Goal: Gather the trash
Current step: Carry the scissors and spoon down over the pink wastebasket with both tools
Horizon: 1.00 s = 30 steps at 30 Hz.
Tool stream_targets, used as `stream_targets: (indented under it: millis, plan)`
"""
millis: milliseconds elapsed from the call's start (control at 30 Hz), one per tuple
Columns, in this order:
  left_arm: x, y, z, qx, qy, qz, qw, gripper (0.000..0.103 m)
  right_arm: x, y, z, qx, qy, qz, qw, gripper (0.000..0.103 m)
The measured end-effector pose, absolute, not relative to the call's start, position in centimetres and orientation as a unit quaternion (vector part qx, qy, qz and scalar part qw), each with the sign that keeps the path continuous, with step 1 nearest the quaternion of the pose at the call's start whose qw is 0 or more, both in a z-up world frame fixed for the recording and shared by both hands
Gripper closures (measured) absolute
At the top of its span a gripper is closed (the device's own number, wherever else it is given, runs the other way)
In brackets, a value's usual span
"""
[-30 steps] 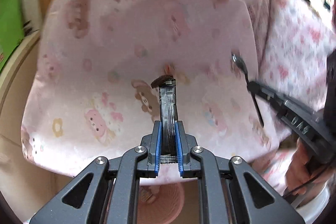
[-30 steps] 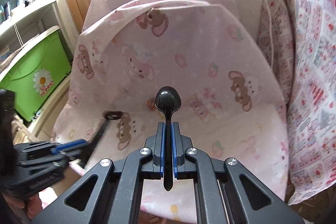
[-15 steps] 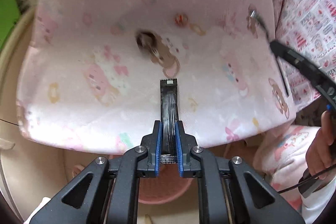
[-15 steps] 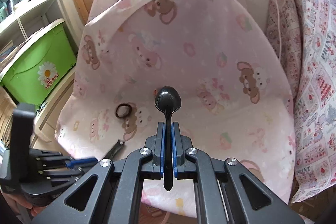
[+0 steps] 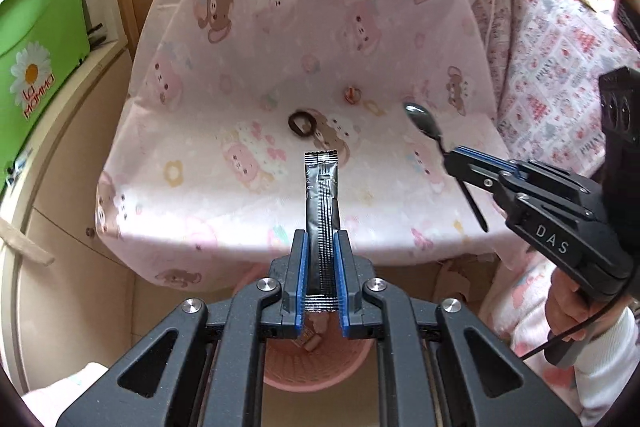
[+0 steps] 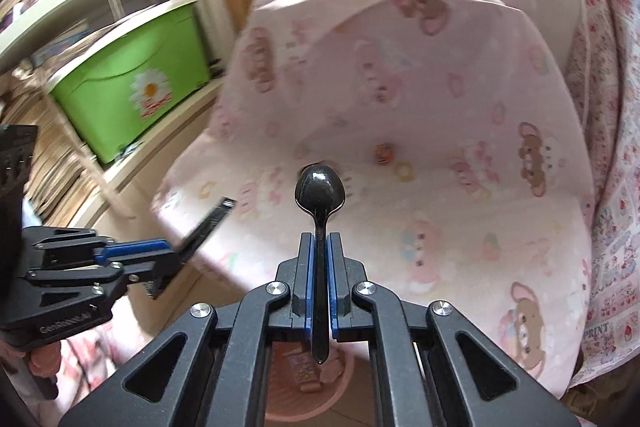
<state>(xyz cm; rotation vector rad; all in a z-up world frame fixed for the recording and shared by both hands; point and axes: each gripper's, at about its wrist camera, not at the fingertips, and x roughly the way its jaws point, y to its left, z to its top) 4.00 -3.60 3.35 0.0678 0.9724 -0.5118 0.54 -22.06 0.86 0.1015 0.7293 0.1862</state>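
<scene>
Black foil sachet [image 5: 321, 211] stands clamped in the left gripper [image 5: 321, 259]; the right gripper [image 6: 319, 267] pinches a black plastic spoon [image 6: 320, 195] above the pink wastebasket [image 5: 316, 371].

Both wrist views face pink-covered seat [image 5: 320, 75] [image 6: 460, 227] — near, overlapping; each shows other.

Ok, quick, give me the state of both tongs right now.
Left tongs: shut on the black sachet.
Right tongs: shut on the black plastic spoon.
</scene>
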Motion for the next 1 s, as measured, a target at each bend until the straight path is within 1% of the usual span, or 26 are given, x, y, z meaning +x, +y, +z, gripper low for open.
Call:
stream_targets:
  millis: [200,433,667,900,1000]
  plan:
    - [2.1,-2.5,0.5,0.018,0.481,-0.242,0.842,0.091,-1.5,-19.2,0.3,0.037,0.371,0.144,0.917,0.096]
    - [2.1,-1.3,-4.5,-0.008,0.53,-0.223,0.819,0.092,-3.3,-16.5,-2.7,0.006,0.414,0.163,0.895,0.096]
    - [2.3,-0.9,-6.8,-0.01,0.556,-0.209,0.804,0.091,-2.7,-15.1,-6.1,-0.017,0.461,0.159,0.873,0.096]
    - [4.0,-1.6,-10.6,0.007,0.602,-0.185,0.777,0.091,-1.5,-14.5,-10.0,-0.039,0.509,0.127,0.851,0.096]
    - [4.2,-1.5,-12.3,-0.005,0.622,-0.177,0.763,0.091,-0.8,-14.2,-11.4,-0.054,0.52,0.118,0.844,0.096]
